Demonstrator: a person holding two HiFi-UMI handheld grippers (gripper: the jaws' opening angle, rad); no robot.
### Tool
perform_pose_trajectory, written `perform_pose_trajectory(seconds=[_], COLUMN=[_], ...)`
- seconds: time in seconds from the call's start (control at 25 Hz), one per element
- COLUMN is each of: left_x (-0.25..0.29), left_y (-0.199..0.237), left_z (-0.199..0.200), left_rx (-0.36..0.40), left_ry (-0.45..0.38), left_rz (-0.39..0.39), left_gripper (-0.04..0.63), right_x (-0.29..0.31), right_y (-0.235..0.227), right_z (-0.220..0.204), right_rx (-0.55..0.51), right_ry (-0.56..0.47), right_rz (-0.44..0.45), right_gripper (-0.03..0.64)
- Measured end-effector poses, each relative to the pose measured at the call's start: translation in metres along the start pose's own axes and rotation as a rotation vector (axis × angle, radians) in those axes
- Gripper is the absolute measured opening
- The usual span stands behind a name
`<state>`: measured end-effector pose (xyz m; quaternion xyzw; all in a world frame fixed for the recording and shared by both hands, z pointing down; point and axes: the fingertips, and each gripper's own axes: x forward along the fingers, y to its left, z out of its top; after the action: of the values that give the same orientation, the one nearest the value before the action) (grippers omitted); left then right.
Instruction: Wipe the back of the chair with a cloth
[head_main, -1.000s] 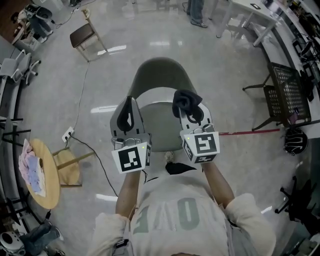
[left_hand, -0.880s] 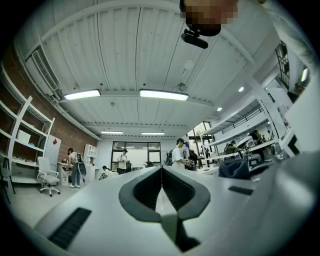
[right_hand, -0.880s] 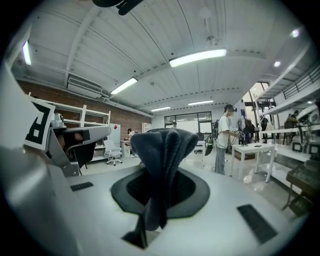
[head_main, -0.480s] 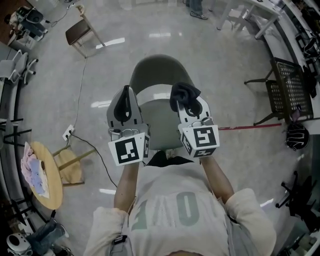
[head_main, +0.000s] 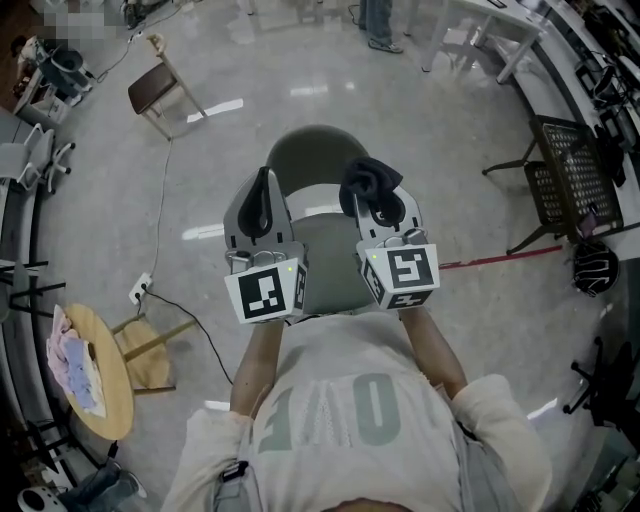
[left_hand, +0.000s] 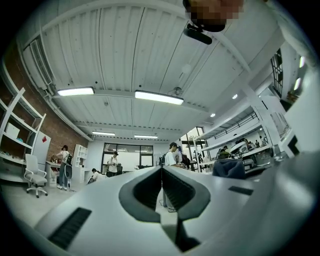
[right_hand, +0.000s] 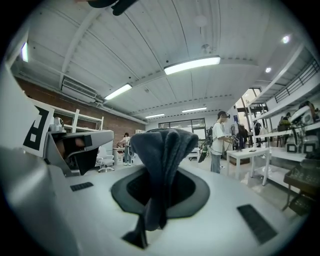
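A grey-green chair (head_main: 315, 160) stands on the floor right in front of me, its curved back on the far side and its seat (head_main: 330, 265) below my grippers. Both grippers point up above the seat. My right gripper (head_main: 372, 196) is shut on a dark cloth (head_main: 367, 181), which bunches out above the jaws; in the right gripper view the cloth (right_hand: 162, 150) fills the gap. My left gripper (head_main: 262, 200) is shut with nothing in it, its jaws pressed together (left_hand: 161, 172). Neither gripper touches the chair back.
A small brown chair (head_main: 158, 82) stands far left. A round wooden table (head_main: 110, 385) with cloths on it sits at the left, a cable and socket (head_main: 140, 290) beside it. A black mesh chair (head_main: 562, 180) and desks are at the right. A person (head_main: 378, 20) stands beyond.
The view has shifted so the chair and both grippers sit a little higher in the frame. Both grippers stay side by side, the right still holding the cloth.
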<state>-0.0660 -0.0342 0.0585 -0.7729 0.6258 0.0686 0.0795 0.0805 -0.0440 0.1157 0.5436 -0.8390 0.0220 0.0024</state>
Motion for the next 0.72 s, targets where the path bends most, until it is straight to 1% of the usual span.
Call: perform_pose_trajectory(seconds=[0.24, 0.52, 0.72], left_x=[0.012, 0.025, 0.045], left_y=[0.004, 0.013, 0.019], left_z=[0.0, -0.016, -0.042], left_rx=[-0.003, -0.005, -0.013], left_ry=[-0.008, 0.027, 0.062], left_rz=[-0.014, -0.018, -0.037], left_gripper=[0.015, 0.015, 0.015], right_x=[0.013, 0.033, 0.058], right_y=[-0.002, -0.004, 0.005], right_z=[0.003, -0.007, -0.016], right_rx=[-0.014, -0.003, -0.009], right_ry=[-0.002, 0.024, 0.021], right_rz=[-0.005, 0.004, 0.057], right_gripper=[0.057, 0.058, 0.058])
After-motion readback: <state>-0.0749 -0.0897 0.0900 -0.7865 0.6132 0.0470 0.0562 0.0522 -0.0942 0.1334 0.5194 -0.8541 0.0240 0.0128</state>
